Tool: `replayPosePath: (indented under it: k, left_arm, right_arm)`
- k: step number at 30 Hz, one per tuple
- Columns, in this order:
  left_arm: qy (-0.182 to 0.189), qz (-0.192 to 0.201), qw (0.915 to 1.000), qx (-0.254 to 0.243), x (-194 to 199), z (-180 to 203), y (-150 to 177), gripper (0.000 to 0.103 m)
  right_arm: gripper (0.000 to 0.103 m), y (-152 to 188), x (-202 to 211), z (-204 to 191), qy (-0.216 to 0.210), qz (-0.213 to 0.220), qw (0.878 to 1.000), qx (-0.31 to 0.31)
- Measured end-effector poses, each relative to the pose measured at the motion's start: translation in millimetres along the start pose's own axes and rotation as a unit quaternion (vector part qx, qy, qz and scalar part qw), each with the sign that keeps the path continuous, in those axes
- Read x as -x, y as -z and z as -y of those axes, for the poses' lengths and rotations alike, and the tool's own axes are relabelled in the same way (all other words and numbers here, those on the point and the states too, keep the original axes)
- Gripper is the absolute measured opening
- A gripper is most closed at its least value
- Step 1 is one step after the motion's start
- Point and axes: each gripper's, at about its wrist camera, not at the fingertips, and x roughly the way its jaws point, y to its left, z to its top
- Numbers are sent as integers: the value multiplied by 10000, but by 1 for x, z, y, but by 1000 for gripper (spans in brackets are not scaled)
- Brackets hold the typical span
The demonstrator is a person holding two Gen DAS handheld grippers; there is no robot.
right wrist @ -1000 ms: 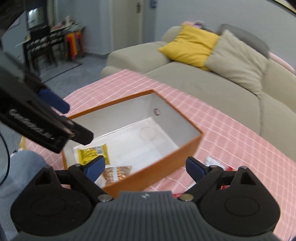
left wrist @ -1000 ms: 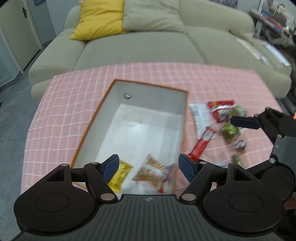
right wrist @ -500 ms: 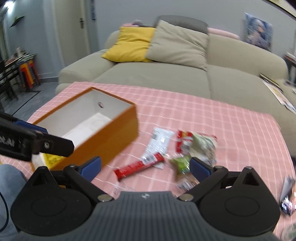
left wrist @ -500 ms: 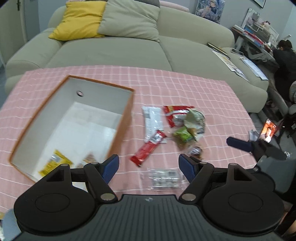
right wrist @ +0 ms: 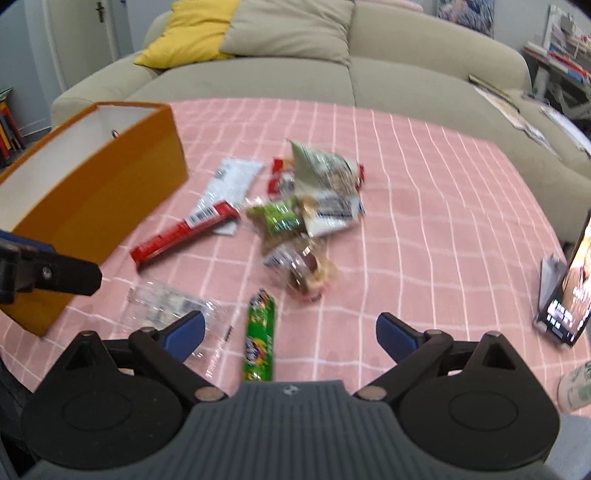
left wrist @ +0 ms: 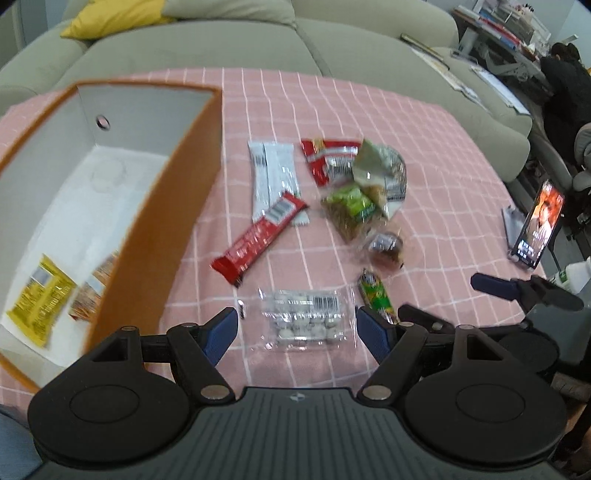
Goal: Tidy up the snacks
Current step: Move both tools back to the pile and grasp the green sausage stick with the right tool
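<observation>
1. Left gripper (left wrist: 297, 328) jaws spread wide, empty; hovering over the clear pack of white candies (left wrist: 303, 317), which sits between its fingers at the near table edge.
2. Right gripper (right wrist: 290, 330) also spread, empty; green candy tube (right wrist: 260, 334) lies between its fingers, pointing away from the camera.
3. Orange box (left wrist: 147, 236) on the left; inside at the near end: yellow packet (left wrist: 40, 295) and an orange-patterned packet (left wrist: 92, 288); the rest of the snacks are loose on the cloth to its right: red bar (left wrist: 258, 234), white sachet (left wrist: 275, 181), a pile of crinkly bags (left wrist: 362, 184).
4. Risks (judgement): clear pack is thin and slippery, so fingers may pinch only film and drop it; the grippers are close together, so simultaneous grabs could collide; the tube may roll if nudged; the box wall is tall, so a low carry could clip the rim.
5. Surface: pink checked tablecloth (right wrist: 424, 221), soft, may bunch under the fingertips; phone on a stand (right wrist: 570, 288) at the right edge, within swing range.
6. Room: beige sofa (right wrist: 369, 74) behind the table, yellow cushion (right wrist: 192, 33) on it; cluttered desk far right.
</observation>
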Motion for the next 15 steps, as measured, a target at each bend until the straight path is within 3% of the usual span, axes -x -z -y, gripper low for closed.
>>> replayPosePath:
  k: [8, 10, 14, 15]
  left_arm:
    - [-166, -232, 9996, 1, -31, -7, 2, 86]
    - [-174, -287, 9994, -47, -36, -8, 0, 84]
    - [-117, -433, 9990, 24, -51, -10, 1, 84]
    - [-119, -510, 9986, 8, -54, -10, 2, 84]
  right_arm:
    - [93, 1, -21, 1, -108, -160, 9998, 86]
    - [80, 1, -27, -1, -133, -236, 9995, 142]
    - [71, 0, -38, -3, -180, -369, 9989, 230]
    - [64, 0, -40, -3, -228, -412, 9986, 226]
